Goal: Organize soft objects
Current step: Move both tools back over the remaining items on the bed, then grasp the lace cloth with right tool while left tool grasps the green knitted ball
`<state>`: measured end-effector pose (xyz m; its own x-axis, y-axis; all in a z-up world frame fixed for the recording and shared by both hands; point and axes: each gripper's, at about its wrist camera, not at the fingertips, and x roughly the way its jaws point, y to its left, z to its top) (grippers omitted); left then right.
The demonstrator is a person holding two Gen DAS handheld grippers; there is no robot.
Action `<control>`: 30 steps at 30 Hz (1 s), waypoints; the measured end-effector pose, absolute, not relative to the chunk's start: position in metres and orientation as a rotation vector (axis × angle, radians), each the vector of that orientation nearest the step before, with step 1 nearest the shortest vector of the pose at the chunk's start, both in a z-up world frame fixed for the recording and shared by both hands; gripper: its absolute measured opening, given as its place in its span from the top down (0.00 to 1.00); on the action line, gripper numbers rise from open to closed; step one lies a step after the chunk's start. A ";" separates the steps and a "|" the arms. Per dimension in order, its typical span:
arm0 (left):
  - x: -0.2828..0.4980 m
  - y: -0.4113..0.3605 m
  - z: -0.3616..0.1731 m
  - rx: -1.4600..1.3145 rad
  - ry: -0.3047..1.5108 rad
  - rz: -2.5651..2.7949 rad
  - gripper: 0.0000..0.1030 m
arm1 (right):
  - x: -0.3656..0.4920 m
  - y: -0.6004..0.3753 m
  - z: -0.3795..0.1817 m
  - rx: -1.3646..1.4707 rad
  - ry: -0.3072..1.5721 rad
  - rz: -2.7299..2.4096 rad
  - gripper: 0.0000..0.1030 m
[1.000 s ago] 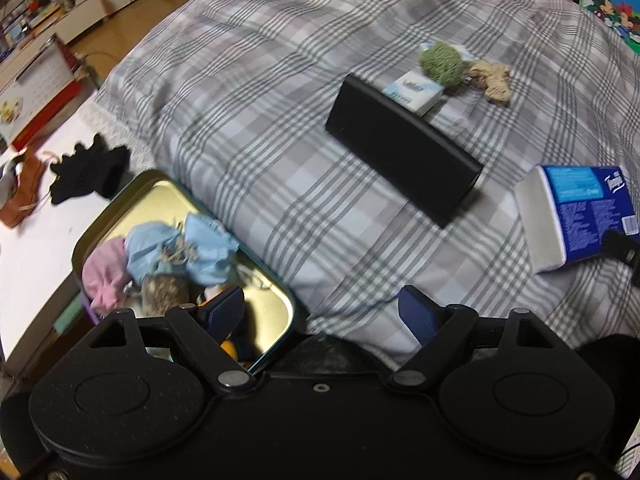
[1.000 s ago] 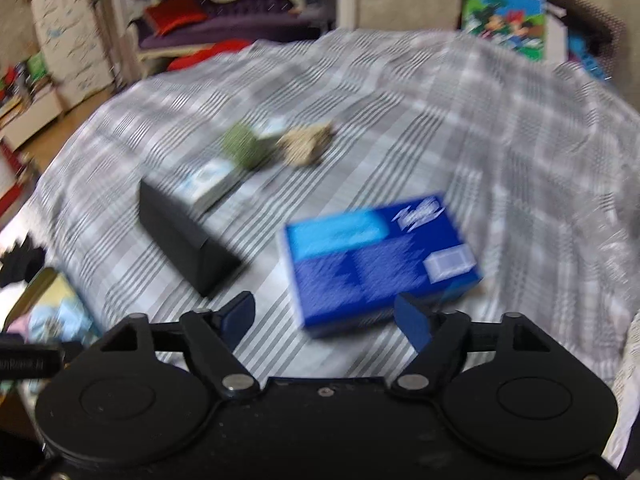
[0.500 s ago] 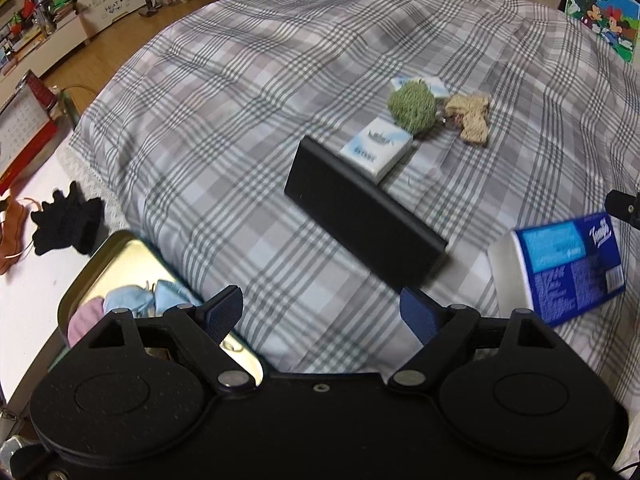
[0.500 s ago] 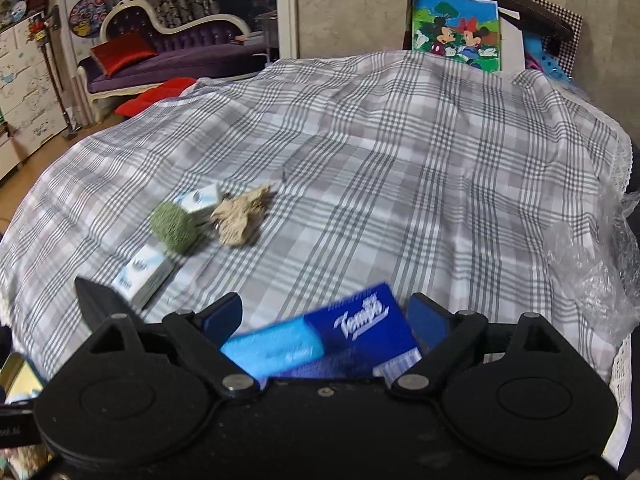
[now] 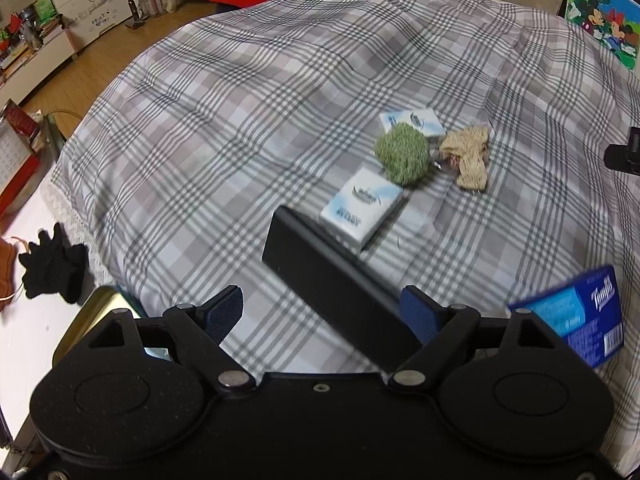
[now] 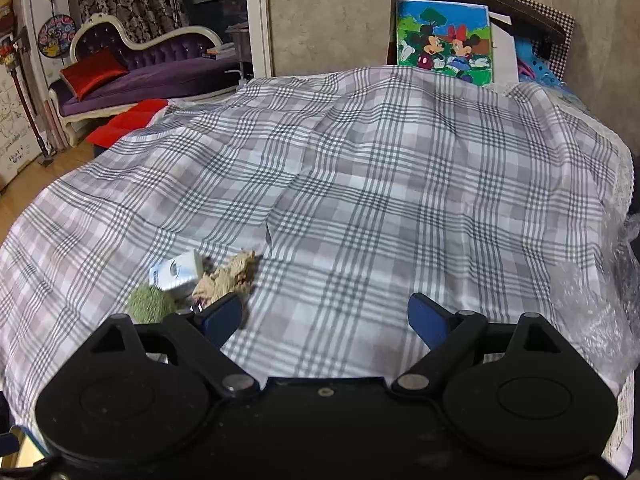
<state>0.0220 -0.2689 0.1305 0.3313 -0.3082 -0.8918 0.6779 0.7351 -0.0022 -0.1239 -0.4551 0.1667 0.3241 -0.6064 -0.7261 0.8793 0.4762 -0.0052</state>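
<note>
On the plaid bed cover lie a green fuzzy ball (image 5: pixel 402 154), a tan knitted piece (image 5: pixel 469 154) and two white tissue packs (image 5: pixel 360 208) (image 5: pixel 416 120). A blue tissue pack (image 5: pixel 576 312) lies at the right. My left gripper (image 5: pixel 322 314) is open and empty above the bed, over a black box (image 5: pixel 340 288). My right gripper (image 6: pixel 324 318) is open and empty; the green ball (image 6: pixel 150 304), the tan piece (image 6: pixel 228 276) and a white pack (image 6: pixel 176 274) lie by its left finger.
A gold tin (image 5: pixel 94 312) sits at the bed's left edge, mostly hidden by my left gripper. Black gloves (image 5: pixel 52 266) lie on the white surface beside it. A cartoon picture (image 6: pixel 444 46) leans at the bed's far end. Clear plastic (image 6: pixel 592 300) lies at the right edge.
My left gripper has pulled away from the tin and swung right over the bed. My right gripper has lifted and turned away from the blue tissue pack, which has dropped out of its view.
</note>
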 end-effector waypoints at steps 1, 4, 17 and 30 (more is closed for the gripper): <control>0.026 -0.272 0.130 0.405 1.051 -0.667 0.20 | -0.117 -0.460 0.165 0.431 0.742 -1.015 0.13; 0.039 -0.281 0.128 0.403 1.057 -0.666 0.20 | -0.093 -0.474 0.155 0.437 0.775 -1.007 0.13; 0.077 -0.299 0.106 0.406 1.092 -0.658 0.20 | 0.029 -0.514 0.073 0.422 0.954 -0.950 0.13; 0.091 -0.290 0.097 0.393 1.121 -0.654 0.20 | 0.058 -0.520 0.034 0.487 1.021 -0.872 0.51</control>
<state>0.0907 -0.2900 0.0966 0.2790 -0.2825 -0.9178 0.6597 0.7509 -0.0306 0.0580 -0.5200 0.0342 0.2418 -0.3957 -0.8859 0.8136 0.5803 -0.0371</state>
